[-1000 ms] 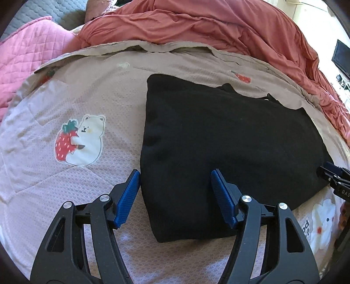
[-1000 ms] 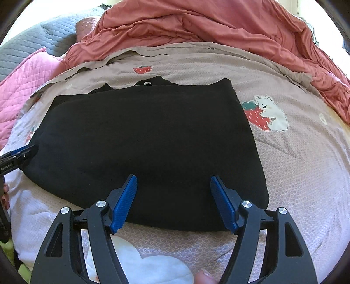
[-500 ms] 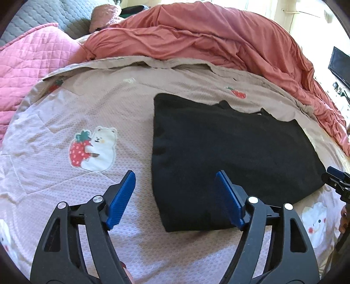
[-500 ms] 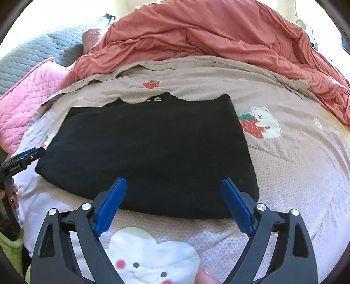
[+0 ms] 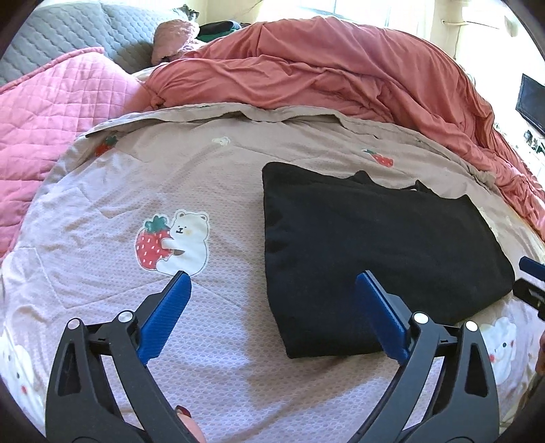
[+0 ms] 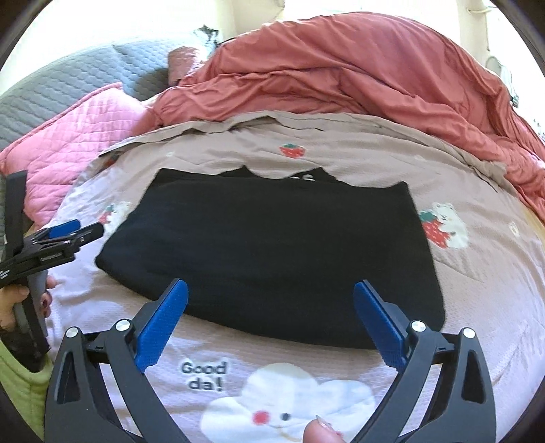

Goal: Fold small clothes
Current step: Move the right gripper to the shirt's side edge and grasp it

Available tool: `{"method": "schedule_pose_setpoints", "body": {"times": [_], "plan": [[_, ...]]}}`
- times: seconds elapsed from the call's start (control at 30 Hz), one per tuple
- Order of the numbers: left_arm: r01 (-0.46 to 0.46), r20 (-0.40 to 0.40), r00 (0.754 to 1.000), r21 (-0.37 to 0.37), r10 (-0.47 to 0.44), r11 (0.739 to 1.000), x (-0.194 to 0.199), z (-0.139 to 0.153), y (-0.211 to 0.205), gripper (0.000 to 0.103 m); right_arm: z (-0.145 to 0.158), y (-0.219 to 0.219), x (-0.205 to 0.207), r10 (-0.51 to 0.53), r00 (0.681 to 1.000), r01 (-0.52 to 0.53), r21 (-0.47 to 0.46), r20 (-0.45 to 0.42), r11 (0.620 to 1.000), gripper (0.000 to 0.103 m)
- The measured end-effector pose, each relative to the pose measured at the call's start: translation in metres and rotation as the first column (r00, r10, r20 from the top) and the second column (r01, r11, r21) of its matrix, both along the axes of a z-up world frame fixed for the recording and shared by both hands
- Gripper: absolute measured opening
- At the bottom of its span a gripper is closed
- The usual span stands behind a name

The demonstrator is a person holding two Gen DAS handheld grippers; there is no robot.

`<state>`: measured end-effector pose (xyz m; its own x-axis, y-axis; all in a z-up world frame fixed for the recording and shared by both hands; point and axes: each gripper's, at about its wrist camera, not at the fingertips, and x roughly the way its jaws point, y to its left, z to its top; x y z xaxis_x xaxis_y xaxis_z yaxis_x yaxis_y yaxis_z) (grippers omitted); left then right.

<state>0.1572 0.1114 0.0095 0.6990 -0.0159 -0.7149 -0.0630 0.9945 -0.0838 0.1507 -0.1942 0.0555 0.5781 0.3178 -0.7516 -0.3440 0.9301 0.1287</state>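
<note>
A black garment (image 5: 374, 245) lies folded into a flat rectangle on the bedspread; it also shows in the right wrist view (image 6: 279, 252). My left gripper (image 5: 272, 283) is open and empty, raised above the garment's left near corner. My right gripper (image 6: 270, 289) is open and empty, raised above the garment's near edge. The left gripper also shows at the left of the right wrist view (image 6: 75, 231), beside the garment's left end. The tip of the right gripper shows at the right edge of the left wrist view (image 5: 533, 272).
The beige bedspread (image 5: 211, 177) carries strawberry-bear prints (image 5: 170, 242) and a cloud print (image 6: 286, 405). A rumpled red duvet (image 5: 340, 78) is heaped behind. A pink quilted blanket (image 5: 51, 112) lies at the left, a grey headboard (image 5: 78, 30) beyond.
Both grippers have pulled back and up from the garment, so it looks smaller and farther away. The garment has stayed flat and has not moved.
</note>
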Motion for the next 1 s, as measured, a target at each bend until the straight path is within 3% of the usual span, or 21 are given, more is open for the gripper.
{"method": "schedule_pose_setpoints", "body": {"times": [0.6,1.0], "plan": [[-0.072,0.0,0.997,-0.052,0.072,0.996,0.0,0.002,0.028,0.091,-0.013,0.102,-0.011,0.197,0.98,-0.197,-0.041,-0.001,0.98,0.097],[-0.194,-0.043,0.981,-0.114,0.19,0.974,0.006,-0.012,0.067,0.091,-0.039,0.166,-0.004,0.297,0.955,-0.294,-0.15,-0.007,0.944,0.097]]}}
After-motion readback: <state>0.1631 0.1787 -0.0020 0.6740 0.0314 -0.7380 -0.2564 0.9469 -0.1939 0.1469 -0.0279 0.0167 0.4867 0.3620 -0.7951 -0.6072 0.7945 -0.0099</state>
